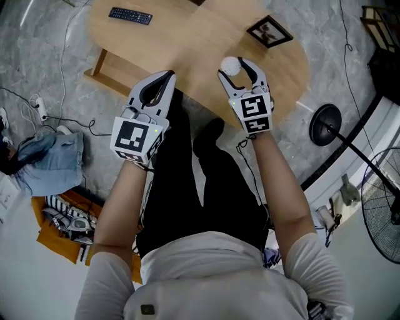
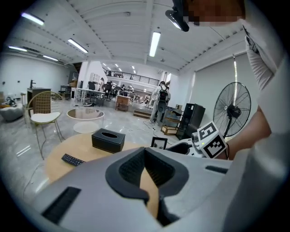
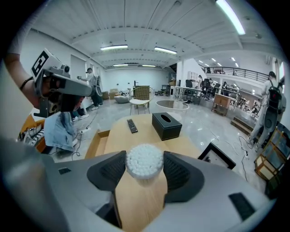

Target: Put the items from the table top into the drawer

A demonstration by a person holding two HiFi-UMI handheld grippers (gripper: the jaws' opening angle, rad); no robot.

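a: right hand-held gripper (image 1: pixel 235 66), closed on what?
b: closed on the jar of cotton swabs (image 3: pixel 144 159), one pad at each side, white tips facing up, seemingly upright. held over the near edge of the worktop (image 1: pixel 187 44); touching it or lifted clear, hard to tell.
a: and the left hand-held gripper (image 1: pixel 169 75)?
b: jaws together at the tips, nothing between them. hanging just off the worktop's near edge, beside the right one.
a: drawer (image 3: pixel 96 140), which way from the jar?
b: to the left and lower. standing open at the worktop's left end, under the top, long side seemingly running along that left flank. well apart from the jar, with the left hand-held gripper in between.
a: so nearer the left hand?
b: yes, much nearer, yet holding nothing. probably calls for a sweep leftward across the body with the right, then down into the open box, keeping the jar upright. likely needs the left drawn aside first.
a: anything else to carry?
b: remote (image 1: pixel 130 15) at the far left of the worktop, on the drawer's side; picture frame (image 1: pixel 269 31) at the far right; tissue box (image 3: pixel 166 125) further back, seen only from the two gripper views.
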